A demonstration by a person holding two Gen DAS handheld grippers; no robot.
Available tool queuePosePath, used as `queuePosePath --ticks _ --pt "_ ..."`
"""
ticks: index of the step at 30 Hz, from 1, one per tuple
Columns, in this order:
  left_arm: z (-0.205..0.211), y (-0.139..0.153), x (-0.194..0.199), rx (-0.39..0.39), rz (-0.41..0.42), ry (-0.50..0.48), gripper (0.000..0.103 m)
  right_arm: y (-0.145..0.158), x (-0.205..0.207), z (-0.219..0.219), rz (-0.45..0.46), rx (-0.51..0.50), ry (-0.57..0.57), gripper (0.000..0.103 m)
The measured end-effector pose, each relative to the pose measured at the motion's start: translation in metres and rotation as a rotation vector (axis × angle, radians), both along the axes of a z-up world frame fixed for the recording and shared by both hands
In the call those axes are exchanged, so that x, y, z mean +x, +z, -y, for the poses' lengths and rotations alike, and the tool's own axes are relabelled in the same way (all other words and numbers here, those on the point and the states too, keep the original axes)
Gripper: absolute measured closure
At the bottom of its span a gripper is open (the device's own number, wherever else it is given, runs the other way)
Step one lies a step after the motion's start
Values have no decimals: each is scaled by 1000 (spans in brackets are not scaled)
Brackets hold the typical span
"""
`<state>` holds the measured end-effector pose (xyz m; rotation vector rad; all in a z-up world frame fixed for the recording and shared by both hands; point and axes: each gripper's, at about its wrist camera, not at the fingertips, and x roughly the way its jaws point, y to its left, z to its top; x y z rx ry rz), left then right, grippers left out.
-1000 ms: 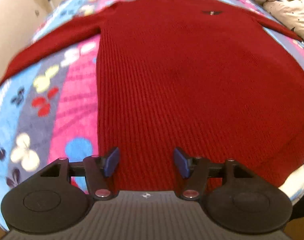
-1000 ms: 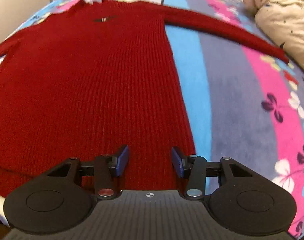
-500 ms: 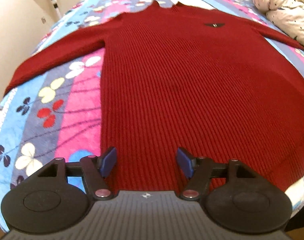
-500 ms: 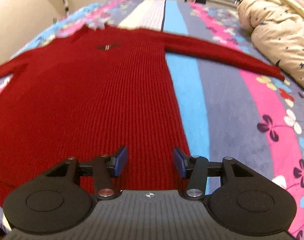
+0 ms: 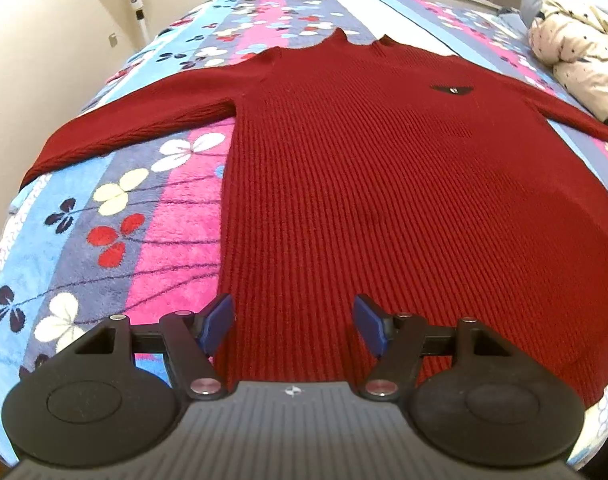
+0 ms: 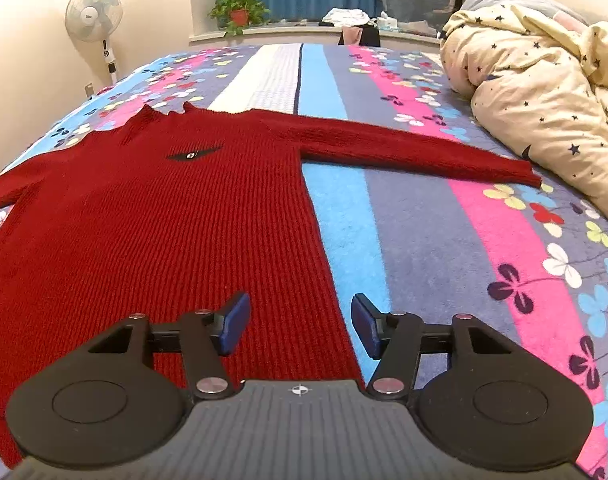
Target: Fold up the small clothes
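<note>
A dark red ribbed sweater (image 5: 383,184) lies flat and face up on the bed, both sleeves spread out, collar at the far end. My left gripper (image 5: 292,322) hovers open over the sweater's near left edge by the hem, nothing between its blue pads. The same sweater (image 6: 152,224) fills the left of the right wrist view, its right sleeve (image 6: 415,150) stretched toward the duvet. My right gripper (image 6: 300,322) hangs above the sweater's near right edge; its jaws are opening and nothing is pinched between them.
A striped flowered blanket (image 6: 443,240) covers the bed. A cream star-print duvet (image 6: 543,92) is heaped at the right. A standing fan (image 6: 94,16) is by the left wall; a potted plant (image 6: 240,14) and a storage box sit on the far sill.
Both views have tilted up, showing more of the bed, the fan and the window end. The right gripper's jaws stand wider apart than a second ago; the left jaws widened slightly.
</note>
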<state>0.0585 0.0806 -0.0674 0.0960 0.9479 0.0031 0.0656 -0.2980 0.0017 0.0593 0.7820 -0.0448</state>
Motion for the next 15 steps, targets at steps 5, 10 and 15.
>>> queuePosePath --ticks 5,10,15 --pt "-2 3 2 -14 18 28 31 8 -2 1 30 -13 -7 49" --pt "-1 10 2 -10 59 54 31 53 -4 9 155 -19 -4 51" --pt "-4 19 1 -8 113 87 31 87 -8 22 290 15 13 51"
